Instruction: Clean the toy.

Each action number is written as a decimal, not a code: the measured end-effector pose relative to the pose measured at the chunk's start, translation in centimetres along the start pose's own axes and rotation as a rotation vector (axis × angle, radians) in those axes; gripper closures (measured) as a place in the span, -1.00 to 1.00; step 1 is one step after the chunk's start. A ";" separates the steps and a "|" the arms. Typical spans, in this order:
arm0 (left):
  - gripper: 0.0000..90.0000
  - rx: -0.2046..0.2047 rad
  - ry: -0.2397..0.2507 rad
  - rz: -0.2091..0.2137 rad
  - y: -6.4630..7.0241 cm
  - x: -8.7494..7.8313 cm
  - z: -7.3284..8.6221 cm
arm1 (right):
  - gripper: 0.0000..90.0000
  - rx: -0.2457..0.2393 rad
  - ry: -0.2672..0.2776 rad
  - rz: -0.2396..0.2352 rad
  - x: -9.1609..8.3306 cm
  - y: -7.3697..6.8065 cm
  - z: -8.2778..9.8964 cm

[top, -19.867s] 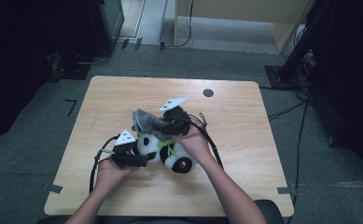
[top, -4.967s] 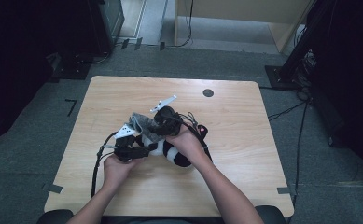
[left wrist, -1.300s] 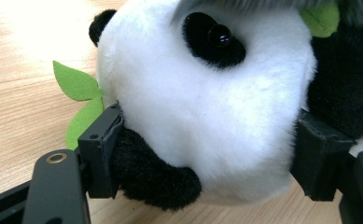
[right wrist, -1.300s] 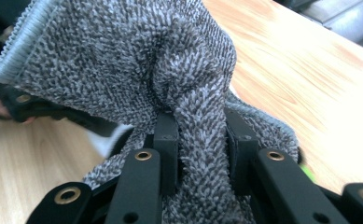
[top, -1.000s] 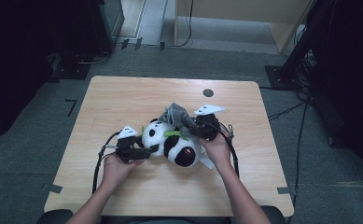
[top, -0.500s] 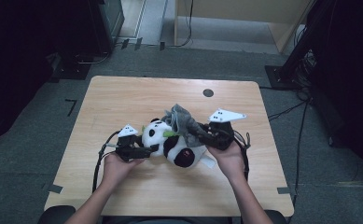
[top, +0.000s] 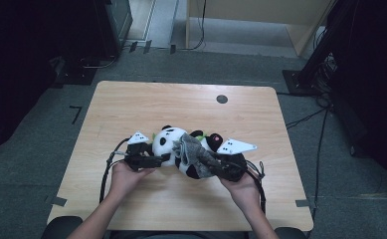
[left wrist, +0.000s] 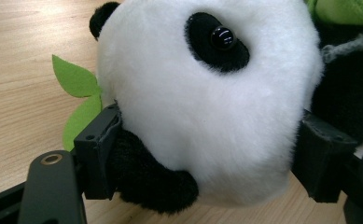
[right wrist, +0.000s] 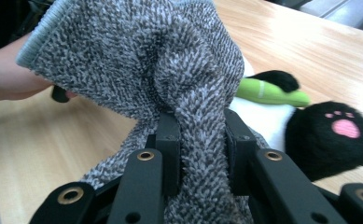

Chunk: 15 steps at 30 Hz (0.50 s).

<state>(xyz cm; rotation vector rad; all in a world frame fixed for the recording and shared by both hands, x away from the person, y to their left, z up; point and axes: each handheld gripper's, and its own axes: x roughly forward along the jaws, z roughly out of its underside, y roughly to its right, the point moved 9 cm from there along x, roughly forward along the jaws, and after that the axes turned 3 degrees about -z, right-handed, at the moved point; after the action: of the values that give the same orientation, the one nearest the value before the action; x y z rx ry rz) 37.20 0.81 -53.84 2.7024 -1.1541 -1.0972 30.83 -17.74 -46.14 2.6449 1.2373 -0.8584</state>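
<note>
High view, panda: the panda (top: 178,144) lies on its side at the middle of the counter (top: 131,107), long axis running left to right, white head toward the left gripper (top: 148,160), black feet toward the right.
High view, cloth: a grey cloth (top: 196,155) is draped over the panda's body and runs down to the right gripper (top: 221,169).
High view, change: half a second ago the right gripper sat farther right and higher; it is now lower and closer in, and the cloth lies flatter across the toy. The left gripper has kept its place.
Left gripper view, grip: the jaws are clamped on the panda's head (left wrist: 207,102), one on each side, pressing into the plush. White fur, a black eye patch with a glossy bead, a black ear, green felt leaves (left wrist: 76,100) behind.
Right gripper view, grip: the jaws pinch a fold of the cloth (right wrist: 170,74), a looped grey weave with a pale hem. Beyond it are a green stalk (right wrist: 270,93) and a black paw (right wrist: 331,135) with pink pads.
</note>
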 end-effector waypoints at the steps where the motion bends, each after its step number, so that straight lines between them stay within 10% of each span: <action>1: -0.50 0.004 -0.001 0.001 0.0 0.0 0.0 | 0.63 -0.005 -0.003 0.008 0.0 0.2 0.1; 15: -0.55 0.012 0.018 0.015 0.0 -0.1 0.1 | 0.63 0.026 0.036 0.069 -1.9 2.4 -0.8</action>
<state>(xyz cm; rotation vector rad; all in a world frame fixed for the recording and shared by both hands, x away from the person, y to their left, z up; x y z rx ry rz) 37.16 0.89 -53.86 2.7028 -1.1800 -1.0655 32.02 -20.39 -44.79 2.7175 1.1431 -0.8246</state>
